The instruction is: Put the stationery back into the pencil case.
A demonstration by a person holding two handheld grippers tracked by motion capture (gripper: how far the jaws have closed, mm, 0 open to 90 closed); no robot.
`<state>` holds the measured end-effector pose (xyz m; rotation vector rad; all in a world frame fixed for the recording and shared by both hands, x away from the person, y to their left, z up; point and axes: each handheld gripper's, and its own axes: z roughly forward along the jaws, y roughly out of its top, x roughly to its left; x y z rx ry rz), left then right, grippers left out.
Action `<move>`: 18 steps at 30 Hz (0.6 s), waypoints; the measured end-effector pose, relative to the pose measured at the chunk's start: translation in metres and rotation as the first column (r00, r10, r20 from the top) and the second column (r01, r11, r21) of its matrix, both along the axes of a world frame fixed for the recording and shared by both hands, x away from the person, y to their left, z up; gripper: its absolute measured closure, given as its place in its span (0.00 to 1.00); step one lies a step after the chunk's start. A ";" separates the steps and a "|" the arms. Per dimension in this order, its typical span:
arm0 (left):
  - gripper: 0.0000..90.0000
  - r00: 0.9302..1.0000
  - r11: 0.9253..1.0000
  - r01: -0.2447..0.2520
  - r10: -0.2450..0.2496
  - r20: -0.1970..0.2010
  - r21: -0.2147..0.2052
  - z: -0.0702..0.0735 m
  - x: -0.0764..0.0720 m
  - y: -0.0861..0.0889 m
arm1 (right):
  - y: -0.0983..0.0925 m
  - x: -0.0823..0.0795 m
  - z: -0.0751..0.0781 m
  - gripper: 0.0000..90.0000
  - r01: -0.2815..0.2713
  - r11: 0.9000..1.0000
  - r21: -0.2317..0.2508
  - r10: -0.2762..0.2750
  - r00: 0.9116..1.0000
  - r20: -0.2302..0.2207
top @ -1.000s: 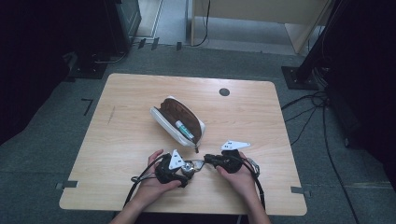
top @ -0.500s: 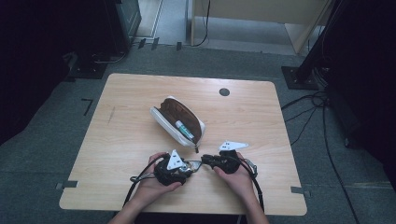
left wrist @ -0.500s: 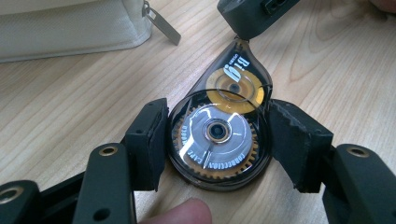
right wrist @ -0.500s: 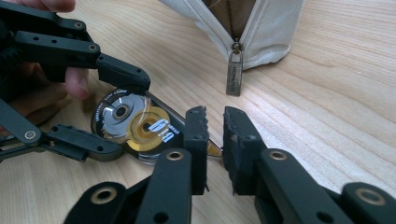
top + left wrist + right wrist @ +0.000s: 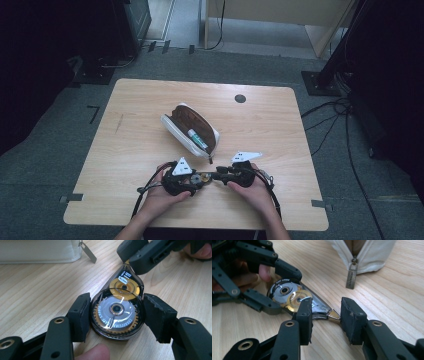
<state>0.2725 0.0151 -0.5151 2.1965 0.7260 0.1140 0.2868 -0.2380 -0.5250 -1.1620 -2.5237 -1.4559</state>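
A clear correction tape dispenser (image 5: pixel 117 312) with gold and silver reels lies on the wooden table (image 5: pixel 150 100) near its front edge. My left gripper (image 5: pixel 116 315) is shut on its round body; its jaws have just been closing, and both pads now press the sides. My right gripper (image 5: pixel 325 315) faces it from the right. Its jaws have just been opening, and the dispenser's pointed tip (image 5: pixel 334 314) lies between them with a gap to the right pad. In the high view the left gripper (image 5: pixel 200 178) and right gripper (image 5: pixel 215 176) meet tip to tip.
A white pencil case (image 5: pixel 190 129) with a brown lining lies unzipped just beyond the grippers, a green-and-white tube inside. Its metal zipper pull (image 5: pixel 352 276) rests on the wood close to the jaws. A round cable hole (image 5: pixel 240 98) sits at the back of the table.
Both hands stay at the table's front with the dispenser between the grippers. The left gripper has shifted only slightly.
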 end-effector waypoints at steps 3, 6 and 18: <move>0.47 1.000 1.000 0.001 -0.001 -0.012 -0.006 0.000 0.002 0.002 | 0.002 -0.001 0.001 0.69 -0.024 0.999 -0.024 0.025 0.999 0.028; 0.47 1.000 1.000 0.004 -0.004 -0.029 -0.016 0.001 0.004 0.004 | 0.003 -0.001 0.001 0.67 -0.038 0.999 -0.030 0.039 0.998 0.046; 0.47 0.998 0.999 -0.021 0.019 -0.056 -0.033 0.009 0.011 0.017 | 0.013 -0.012 0.006 0.63 -0.120 0.990 -0.073 0.134 0.964 0.230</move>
